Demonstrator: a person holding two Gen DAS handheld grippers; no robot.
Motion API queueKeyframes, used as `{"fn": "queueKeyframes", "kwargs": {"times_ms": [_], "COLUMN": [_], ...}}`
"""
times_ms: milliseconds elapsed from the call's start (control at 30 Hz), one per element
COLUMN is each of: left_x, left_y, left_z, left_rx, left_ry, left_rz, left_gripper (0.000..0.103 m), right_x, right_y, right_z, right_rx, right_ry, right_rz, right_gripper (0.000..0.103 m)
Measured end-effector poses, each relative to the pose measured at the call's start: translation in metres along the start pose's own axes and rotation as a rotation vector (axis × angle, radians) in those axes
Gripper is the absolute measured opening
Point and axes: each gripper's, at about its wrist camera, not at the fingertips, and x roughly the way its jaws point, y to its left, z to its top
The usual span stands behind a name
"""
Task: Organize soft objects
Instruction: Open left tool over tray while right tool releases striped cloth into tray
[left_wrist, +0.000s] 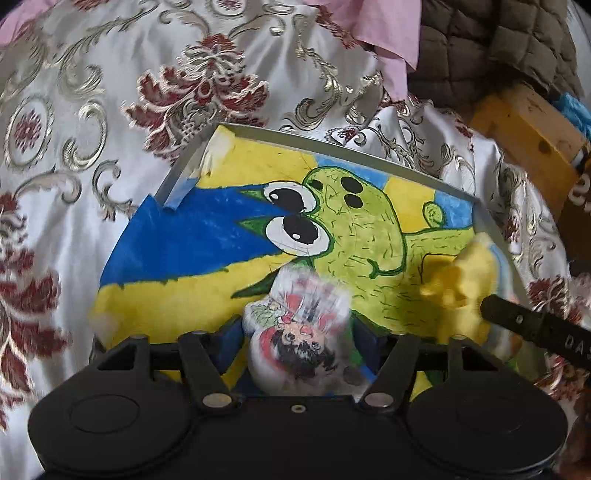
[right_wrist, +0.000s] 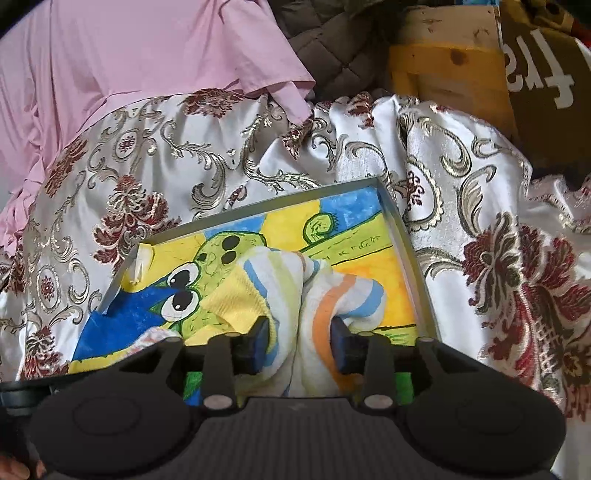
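Black plastic, matte and ribbed, is filling the bottom of both wrist views; your left gripper (left_wrist: 297, 341) is reaching forward over a shallow box (left_wrist: 493, 236), its fingers pinching a small white cloth bundle (left_wrist: 299, 332) printed with a cartoon figure in red and black; the bundle is looking blurred, and I cannot tell whether it is touching the box floor; your right gripper (right_wrist: 299, 345) is also pointing forward over the same box (right_wrist: 402, 236), its blue-padded fingers pressing in on a soft striped cloth (right_wrist: 291, 291), white with bands of yellow, blue and orange, bunched and folded between them; that cloth is sitting inside the box, toward its near right side; the box has thin pale walls and a hand-coloured drawing of a green big-eyed creature on blue and yellow; it is resting on a glossy white satin bedspread (left_wrist: 110, 110) woven with dark red flowers and gold scrolls; pink fabric (right_wrist: 147, 55) is lying crumpled beyond it.
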Motion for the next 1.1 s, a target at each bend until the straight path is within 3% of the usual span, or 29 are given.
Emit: {"fn": "queueKeyframes", "kwargs": {"times_ms": [67, 200, 300, 367, 533, 867, 1100], "left_x": [-0.008, -0.04, -0.079, -0.109, -0.186, -0.315, -0.364], "left_y": [-0.001, -0.006, -0.01, -0.013, -0.017, -0.04, -0.04], "left_z": [0.001, -0.001, -0.009, -0.017, -0.044, -0.117, -0.178], "left_rx": [-0.017, -0.017, -0.007, 0.006, 0.007, 0.085, 0.129], "left_ry": [-0.009, -0.054, -0.147, -0.219, -0.371, -0.621, -0.672], "left_rz": [0.011, 0.012, 0.005, -0.006, -0.062, -0.09, -0.108], "left_gripper": [0.079, 0.08, 0.087, 0.092, 0.101, 0.102, 0.102], "right_x": [-0.012, -0.044, -0.083, -0.115, -0.191, -0.314, -0.366], "right_y": [0.001, -0.001, -0.002, 0.0, 0.009, 0.036, 0.044], "right_z": [0.002, 0.004, 0.001, -0.006, -0.023, -0.074, -0.13], "right_rx": [-0.014, -0.013, -0.023, -0.045, -0.119, -0.193, -0.223], "right_ry": [-0.011, -0.059, -0.134, -0.197, -0.327, -0.537, -0.592], "right_rz": [-0.009, -0.005, 0.036, 0.07, 0.13, 0.171, 0.177], "right_gripper": [0.061, 0.071, 0.081, 0.094, 0.102, 0.103, 0.103]}}
